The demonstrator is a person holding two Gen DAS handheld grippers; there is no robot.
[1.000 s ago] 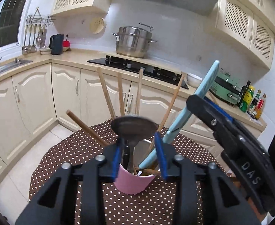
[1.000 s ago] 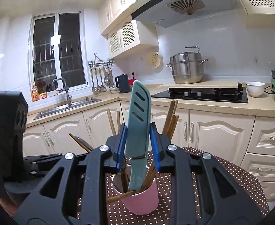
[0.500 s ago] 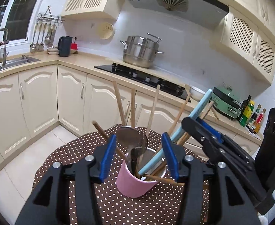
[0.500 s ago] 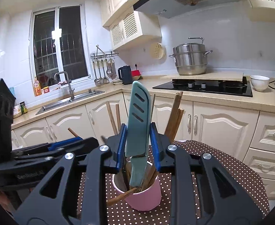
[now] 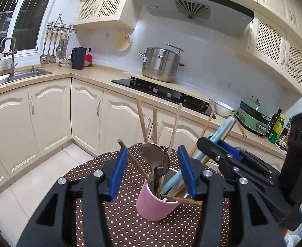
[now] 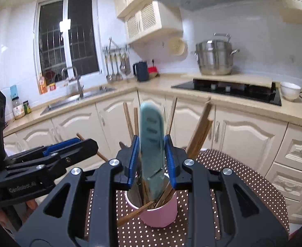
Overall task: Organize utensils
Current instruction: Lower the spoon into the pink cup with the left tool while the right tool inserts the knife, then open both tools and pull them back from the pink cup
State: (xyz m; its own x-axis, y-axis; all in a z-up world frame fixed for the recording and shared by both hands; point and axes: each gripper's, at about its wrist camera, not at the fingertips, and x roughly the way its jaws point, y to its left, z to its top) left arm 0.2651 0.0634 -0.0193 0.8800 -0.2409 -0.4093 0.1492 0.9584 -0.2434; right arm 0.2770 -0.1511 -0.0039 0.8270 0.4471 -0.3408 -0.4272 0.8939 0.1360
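The right gripper [image 6: 152, 160] clamps a teal knife [image 6: 152, 144], blade down inside a pink cup [image 6: 158, 212]. The left gripper [image 5: 153, 170] hangs wide apart just above the cup [image 5: 156, 204], holding nothing. The cup holds a spoon [image 5: 154, 156] and chopsticks [image 5: 174, 127], and stands on a brown dotted surface [image 5: 120, 222].

The left gripper [image 5: 153, 170] is hanging with its jaws spread wide, its blue-padded fingers [image 5: 119, 173] gripping nothing. The right gripper [image 6: 152, 160] is reaching in from the right side of the left view, and its blue pads [image 6: 133, 160] are pressing in on both sides of a pale teal handle [image 6: 152, 144], holding it upright.
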